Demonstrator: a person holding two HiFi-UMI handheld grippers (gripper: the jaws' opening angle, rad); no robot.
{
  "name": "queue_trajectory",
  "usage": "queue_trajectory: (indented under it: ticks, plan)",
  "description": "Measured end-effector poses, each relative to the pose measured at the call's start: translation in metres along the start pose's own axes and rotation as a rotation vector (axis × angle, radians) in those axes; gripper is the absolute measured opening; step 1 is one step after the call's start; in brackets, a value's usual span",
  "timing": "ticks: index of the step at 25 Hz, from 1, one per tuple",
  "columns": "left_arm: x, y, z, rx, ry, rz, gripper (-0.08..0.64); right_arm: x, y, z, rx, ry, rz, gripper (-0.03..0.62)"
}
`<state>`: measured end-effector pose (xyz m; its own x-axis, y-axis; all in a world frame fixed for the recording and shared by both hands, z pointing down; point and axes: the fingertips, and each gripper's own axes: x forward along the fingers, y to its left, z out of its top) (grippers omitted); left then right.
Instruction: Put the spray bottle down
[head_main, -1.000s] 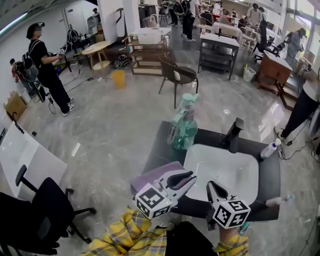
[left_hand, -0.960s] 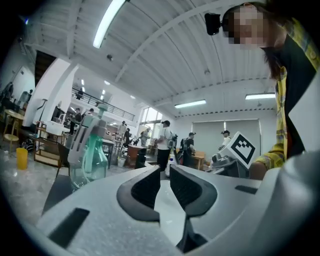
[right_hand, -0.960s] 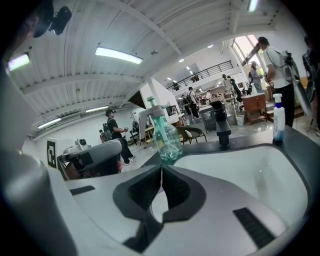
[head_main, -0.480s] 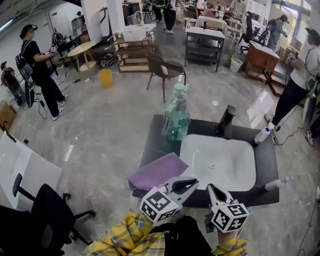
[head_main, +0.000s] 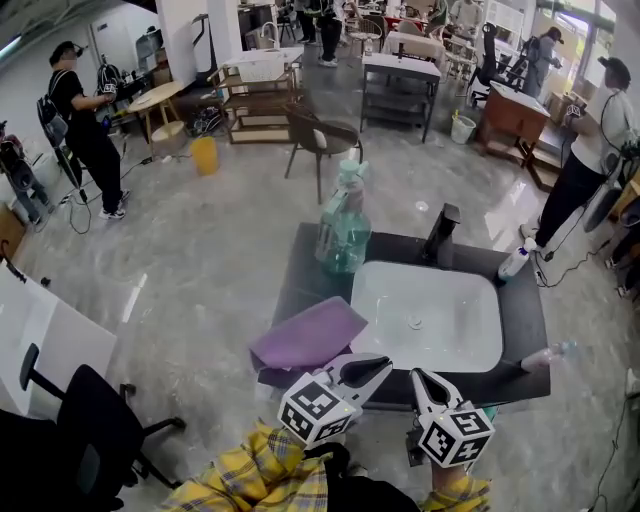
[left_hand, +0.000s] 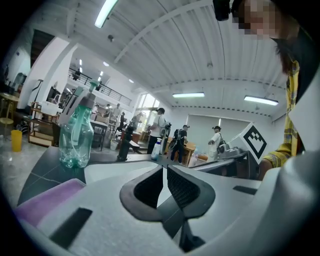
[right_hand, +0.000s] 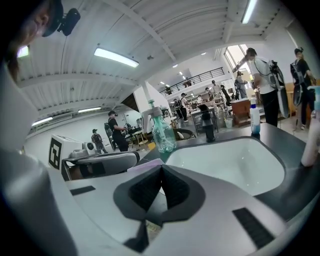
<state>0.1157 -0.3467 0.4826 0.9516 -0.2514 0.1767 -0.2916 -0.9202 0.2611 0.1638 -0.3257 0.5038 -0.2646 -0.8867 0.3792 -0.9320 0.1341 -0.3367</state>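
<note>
- The spray bottle (head_main: 345, 232) stands upright on the dark desk (head_main: 305, 275), at its far left corner. It is clear green with a pale trigger head, and nothing grips it.
- It sits just beside the far left corner of the white sink basin (head_main: 455, 300), and a black faucet (head_main: 440, 236) rises to its right behind the basin.
- The left gripper (head_main: 381, 366) hovers at the near edge of the desk, well apart from the bottle. In the left gripper view its jaws are pressed together with nothing between them — the bottle (left_hand: 76, 134) shows far off to the upper left of the gripper (left_hand: 164, 175).
- The right gripper (head_main: 416, 377) is just beside the left one, also at the near edge and pointing over the basin. Its jaws are closed tip to tip and hold nothing (right_hand: 160, 176); the bottle (right_hand: 163, 134) stands beyond them at the basin's far side.
- A purple cloth (head_main: 300, 338) lies on the desk left of the basin, between the left gripper and the bottle.
- A small white bottle (head_main: 512, 262) stands at the far right corner of the desk.
- Yellow plaid sleeves (head_main: 250, 465) show behind the two marker cubes — the person holding the grippers.
- A black office chair (head_main: 95, 425) stands on the floor to the left.
</note>
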Motion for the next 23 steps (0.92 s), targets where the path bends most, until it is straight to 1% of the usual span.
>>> queue_trajectory:
  ticks: [10,15,18,23]
  plan:
    - [-0.008,-0.051,-0.02,-0.019,0.015,0.031,0.028,-0.06,-0.002,-0.024,0.027,-0.022,-0.012,0.005]
    - [-0.008,-0.075,-0.021,-0.004,0.015,0.033,0.029,-0.08,0.001,-0.023,-0.005,-0.043,0.003,0.005]
    - [-0.014,-0.087,-0.015,-0.012,0.012,0.05,0.029,-0.094,0.003,-0.022,0.01,-0.042,0.014,0.005]
    - [-0.024,-0.094,0.01,-0.021,0.031,0.074,0.028,-0.107,0.015,0.0,0.034,-0.034,0.036,0.005]
